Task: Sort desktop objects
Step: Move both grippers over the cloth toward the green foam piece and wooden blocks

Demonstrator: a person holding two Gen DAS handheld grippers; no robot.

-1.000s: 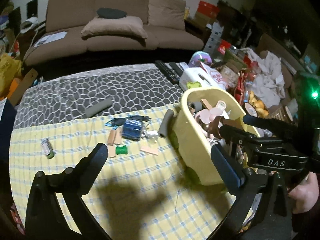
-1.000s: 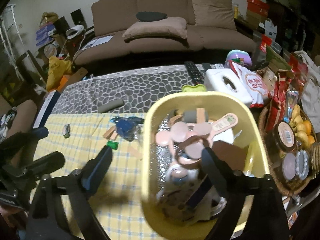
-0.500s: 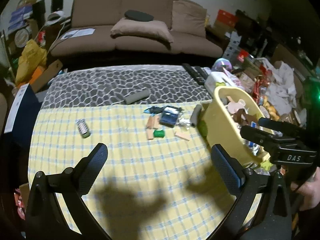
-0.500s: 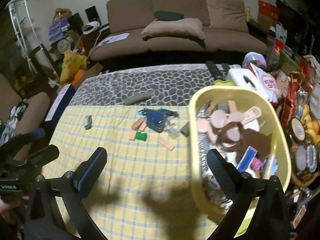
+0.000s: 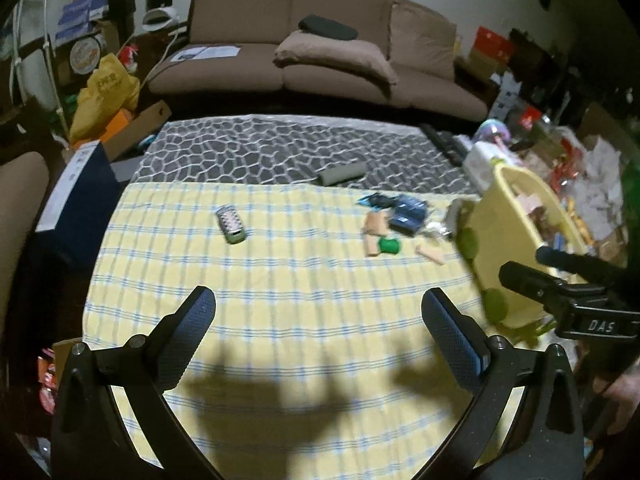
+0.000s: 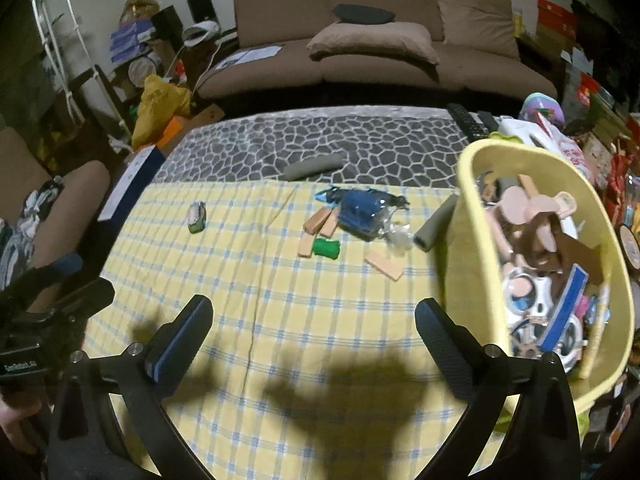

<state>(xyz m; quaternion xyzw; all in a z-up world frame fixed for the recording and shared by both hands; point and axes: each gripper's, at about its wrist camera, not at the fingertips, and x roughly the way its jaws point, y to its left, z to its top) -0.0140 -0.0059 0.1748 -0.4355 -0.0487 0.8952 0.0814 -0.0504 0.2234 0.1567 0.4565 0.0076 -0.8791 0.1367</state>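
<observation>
Hovering above a yellow checked cloth [image 6: 280, 320], both pairs of fingers are spread wide and hold nothing. The right gripper [image 6: 314, 330] and the left gripper [image 5: 318, 322] hang side by side, well short of any loose item.

Ahead of the right fingers [image 6: 438, 336], past a bare stretch of cloth, lies a small cluster. A green spool [image 6: 327, 248] lies nearest. Just beside it are tan wooden blocks [image 6: 320, 224], and one more tan block [image 6: 383, 265] lies a little toward the right. Behind them sits a blue packet [image 6: 358, 210] with crumpled clear plastic [image 6: 398, 236] next to it. A grey foam tube [image 6: 435, 222] lies close against the wall of a yellow basket [image 6: 464, 184], which stands to the right of the right fingers and is already piled with pink and brown items.

Ahead and left of the cluster, well apart from it, a small green-edged case [image 5: 231, 224] lies alone. Beyond the cloth, on the dark patterned part of the counter [image 5: 280, 152], a second grey tube [image 5: 342, 173] rests.

The step in hand looks like the pause between pickups: several things seem sorted into the basket, and loose ones remain. The next move probably calls for reaching forward and lowering open fingers over one item, likely the green spool or a tan block. Straddling that item alone would matter, because its neighbours lie close.
</observation>
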